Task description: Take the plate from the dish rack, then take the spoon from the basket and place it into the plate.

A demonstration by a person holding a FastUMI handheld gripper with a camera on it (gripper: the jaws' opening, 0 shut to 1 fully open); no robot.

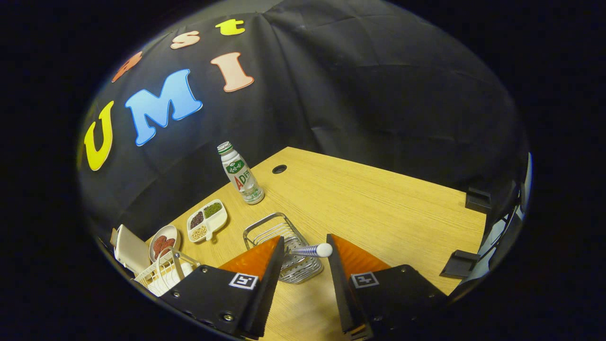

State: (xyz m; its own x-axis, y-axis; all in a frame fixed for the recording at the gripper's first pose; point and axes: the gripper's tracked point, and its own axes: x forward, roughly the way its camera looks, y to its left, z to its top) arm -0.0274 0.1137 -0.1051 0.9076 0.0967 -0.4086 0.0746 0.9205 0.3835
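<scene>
My gripper (307,241) is open, its fingers wide apart just above the table. A spoon (310,250) with a blue-and-white striped handle and a white rounded end lies crosswise in the gap between the fingertips. Its end is close to the right finger, and I cannot tell whether they touch. The spoon rests in a small metal wire basket (265,229) that sits just ahead of and under the left finger. Off to the left stands a white wire dish rack (161,277), with a pale flat piece (130,248) upright at its far side; I cannot tell whether that is the plate.
Beyond the rack are a small dish of red pieces (163,242) and a divided dish of beans (207,220). A drink bottle (240,174) stands near the wooden table's (378,203) back edge, beside a cable hole (279,169). Black brackets (461,263) sit on the right edge.
</scene>
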